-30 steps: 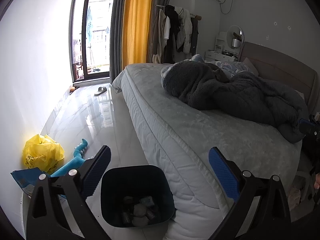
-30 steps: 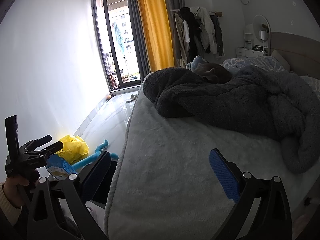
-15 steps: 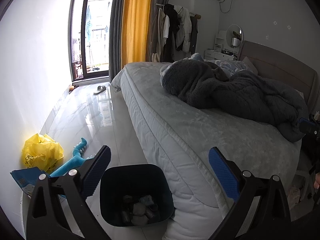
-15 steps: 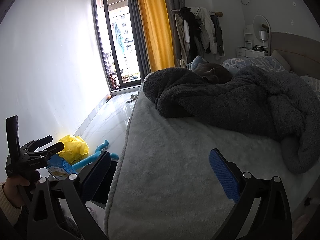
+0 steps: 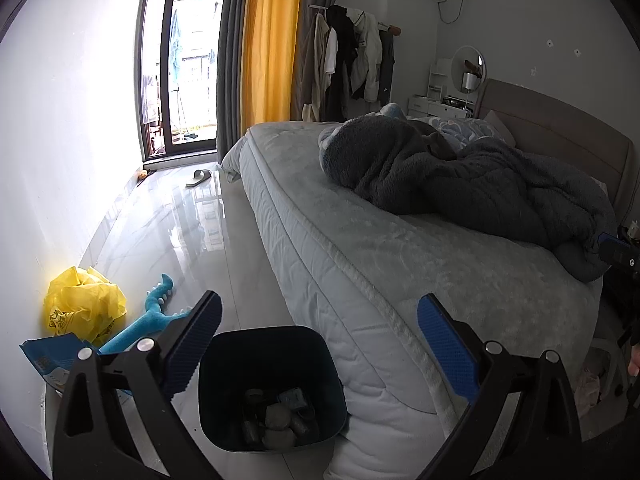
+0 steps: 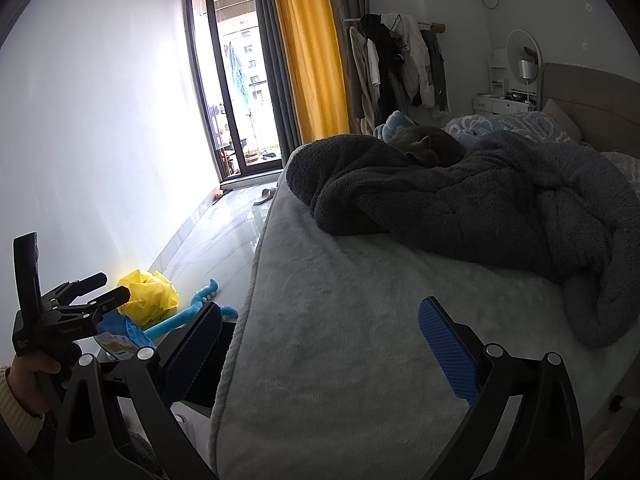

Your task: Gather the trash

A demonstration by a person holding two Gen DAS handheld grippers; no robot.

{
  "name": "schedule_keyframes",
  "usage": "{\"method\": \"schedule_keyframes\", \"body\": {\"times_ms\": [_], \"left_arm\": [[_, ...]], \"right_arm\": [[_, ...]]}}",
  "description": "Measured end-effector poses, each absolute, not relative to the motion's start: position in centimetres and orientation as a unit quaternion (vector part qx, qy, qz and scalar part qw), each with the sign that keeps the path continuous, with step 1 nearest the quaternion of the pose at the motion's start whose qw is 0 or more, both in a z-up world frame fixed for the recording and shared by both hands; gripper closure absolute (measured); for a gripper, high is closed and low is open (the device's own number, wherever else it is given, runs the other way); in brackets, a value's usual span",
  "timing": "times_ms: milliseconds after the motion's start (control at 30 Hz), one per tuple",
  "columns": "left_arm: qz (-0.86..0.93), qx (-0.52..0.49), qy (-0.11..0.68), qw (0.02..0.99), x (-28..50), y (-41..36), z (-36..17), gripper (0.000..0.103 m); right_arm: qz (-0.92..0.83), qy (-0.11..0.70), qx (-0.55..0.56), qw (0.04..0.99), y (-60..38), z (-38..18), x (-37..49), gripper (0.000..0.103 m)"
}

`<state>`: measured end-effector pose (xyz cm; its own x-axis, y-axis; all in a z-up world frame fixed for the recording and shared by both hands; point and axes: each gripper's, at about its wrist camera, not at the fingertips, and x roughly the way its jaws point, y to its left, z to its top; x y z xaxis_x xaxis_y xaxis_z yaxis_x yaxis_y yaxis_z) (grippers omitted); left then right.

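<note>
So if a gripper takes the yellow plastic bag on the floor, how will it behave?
The yellow plastic bag looks thin and crumpled, so probably light and floppy, sagging once lifted. Its glossy film may slip between the pads. Whether anything is inside cannot be told.

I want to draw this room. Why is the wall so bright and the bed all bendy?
Left wrist view: window daylight washes out the wall; the floor shines. Both views: the fisheye lens curves the bed.
</note>
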<state>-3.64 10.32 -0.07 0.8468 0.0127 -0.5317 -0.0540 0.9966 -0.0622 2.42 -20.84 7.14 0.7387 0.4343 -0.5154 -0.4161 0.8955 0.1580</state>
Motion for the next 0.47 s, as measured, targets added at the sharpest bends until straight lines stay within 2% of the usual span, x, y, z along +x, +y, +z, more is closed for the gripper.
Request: {"method": "schedule_keyframes", "body": {"times_ms": [467], "left_arm": [[0.014,-0.043,0.278,0.959,-3.65,10.55,-0.26,0.003]], "right_arm": [[0.228,0.28,0.017,0.932,-20.83,7.14,2.41,0.003]]}}
